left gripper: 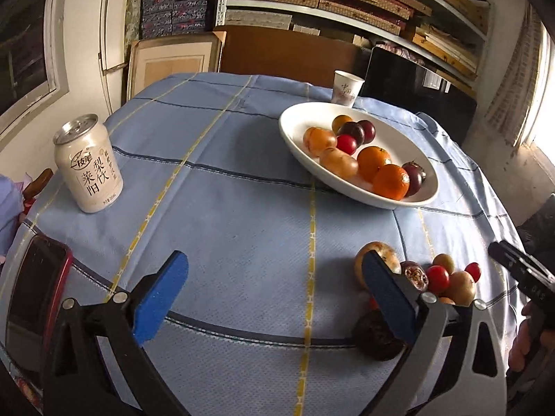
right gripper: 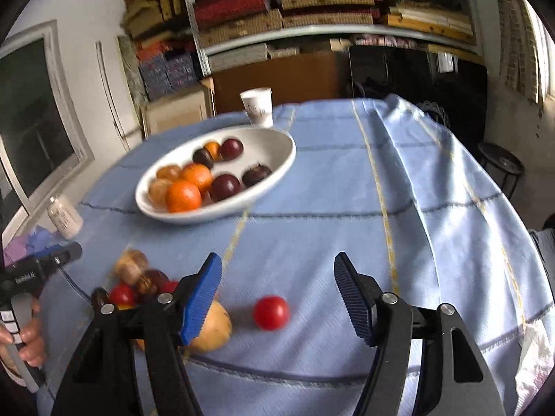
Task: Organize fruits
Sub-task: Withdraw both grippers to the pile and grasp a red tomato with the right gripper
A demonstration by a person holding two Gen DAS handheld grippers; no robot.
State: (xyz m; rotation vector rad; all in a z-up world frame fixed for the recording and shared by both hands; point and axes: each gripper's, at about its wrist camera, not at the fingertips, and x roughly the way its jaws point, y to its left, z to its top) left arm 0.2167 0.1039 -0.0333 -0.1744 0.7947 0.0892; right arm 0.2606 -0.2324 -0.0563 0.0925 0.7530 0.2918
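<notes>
While both claws are hanging over the blue checked cloth of the desk (left gripper: 242,208), most of the fruit is already lying in the white oval bowl (left gripper: 409,145): two oranges (left gripper: 390,182), some dark plums and pale brown fruits. A small heap of loose fruit (left gripper: 447,279) is still waiting on the cloth near the front edge, and one cherry tomato (right gripper: 270,312) is lying apart from it. The left claw (left gripper: 274,298) is standing wide open with nothing between its blue pads, its right finger just beside the heap. The right claw (right gripper: 277,294) is standing half open and empty, and the tomato is lying just in front of it, between the lines of its two fingers, touching neither. I am judging that this tomato is light, smooth and rather slippery, with a thin skin that is bruising easily, so a gentle hold across its widest middle is looking best; it is also round and is likely rolling away if a pad is pushing it sideways. The white drink can (left gripper: 88,166) at the left is carrying Chinese characters and a round logo; a volume line at its foot is too small to read. The paper cup (left gripper: 347,88) behind the bowl is showing red characters.
</notes>
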